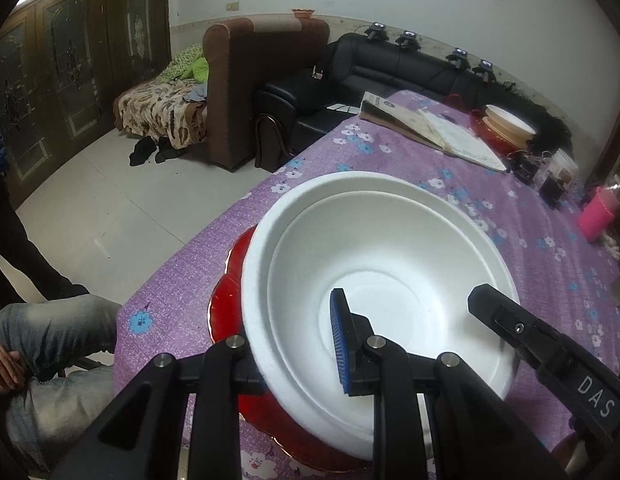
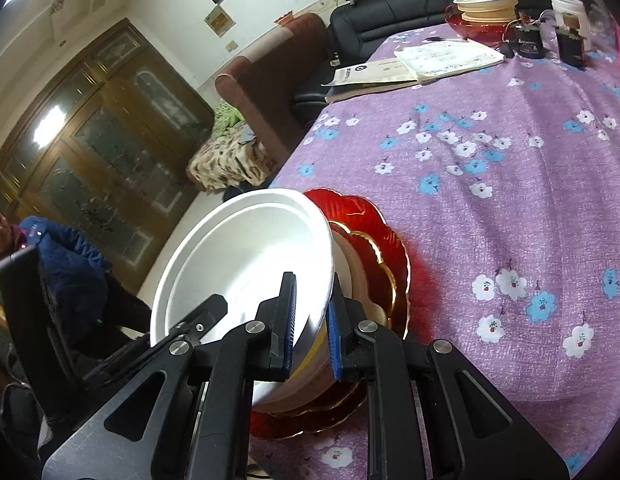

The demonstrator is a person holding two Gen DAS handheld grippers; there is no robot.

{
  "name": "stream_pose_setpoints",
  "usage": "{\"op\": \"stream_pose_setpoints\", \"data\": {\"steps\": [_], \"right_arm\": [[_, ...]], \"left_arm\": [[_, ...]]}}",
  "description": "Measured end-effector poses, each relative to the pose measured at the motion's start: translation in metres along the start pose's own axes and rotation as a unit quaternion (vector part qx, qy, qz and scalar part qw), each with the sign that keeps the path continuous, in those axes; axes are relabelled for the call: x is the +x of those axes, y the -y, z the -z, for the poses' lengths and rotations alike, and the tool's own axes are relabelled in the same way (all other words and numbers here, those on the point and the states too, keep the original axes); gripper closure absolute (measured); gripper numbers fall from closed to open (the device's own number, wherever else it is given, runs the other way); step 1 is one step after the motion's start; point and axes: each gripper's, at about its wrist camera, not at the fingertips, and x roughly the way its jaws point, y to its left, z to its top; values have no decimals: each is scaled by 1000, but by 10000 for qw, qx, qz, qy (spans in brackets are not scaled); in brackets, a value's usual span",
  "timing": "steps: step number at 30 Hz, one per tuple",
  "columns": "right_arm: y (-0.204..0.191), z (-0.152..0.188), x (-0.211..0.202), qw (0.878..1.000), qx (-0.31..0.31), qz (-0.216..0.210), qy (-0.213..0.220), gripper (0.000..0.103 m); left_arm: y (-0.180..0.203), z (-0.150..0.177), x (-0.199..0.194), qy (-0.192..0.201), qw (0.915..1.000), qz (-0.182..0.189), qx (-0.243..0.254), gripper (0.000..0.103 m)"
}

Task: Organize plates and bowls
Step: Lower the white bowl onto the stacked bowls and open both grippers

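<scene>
Left wrist view: the white bowl [image 1: 374, 280] sits tilted on the red plate [image 1: 225, 304], near the table [image 1: 530, 232] edge w/ the purple flowered cloth. The left gripper [image 1: 293, 344] straddles the bowl's near rim, 1 blue-padded finger [image 1: 342, 340] inside; the other is hidden under the rim, so can't tell how tight the grip is. The right gripper's black finger [image 1: 494, 308] rests on the rim opp. side. Far end: a 2nd stack of bowls [image 1: 506, 120] in a red dish, beside an open book [image 1: 438, 132].

Right wrist view: the right gripper [image 2: 312, 320] has its 2 blue pads closed onto the white bowl's [image 2: 245, 264] rim, 1 pad inside, 1 outside. Bowl tips up toward the left, over a cream bowl [image 2: 362, 276] and gold-edged red plate [image 2: 390, 256]. The left gripper [image 2: 189, 328] shows at the bowl's far rim.
</scene>
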Motion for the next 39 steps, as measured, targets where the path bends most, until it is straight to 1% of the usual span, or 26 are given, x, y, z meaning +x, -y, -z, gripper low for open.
{"op": "stream_pose_setpoints", "data": {"steps": [13, 18, 21, 25, 29, 39], "right_arm": [[1, -6, 6, 10000, 15, -29, 21, 88], [3, -9, 6, 10000, 31, -28, 66, 88], [3, -9, 5, 9999, -25, 16, 128, 88], [6, -10, 4, 9999, -20, 28, 158, 88], [9, -11, 2, 9998, 14, 25, 171, 88], [8, -13, -12, 9993, 6, 41, 369, 88]], "left_arm": [[-2, -4, 4, -7, 10000, 8, -5, 81], [-2, -8, 7, -29, 10000, 65, 12, 81], [-3, -8, 8, -57, 9999, 153, -16, 81], [0, -7, 7, -42, 9999, 113, 45, 81], [1, -8, 6, -70, 9998, 160, 35, 81], [7, -7, -4, 4, 9997, 207, 122, 81]]}}
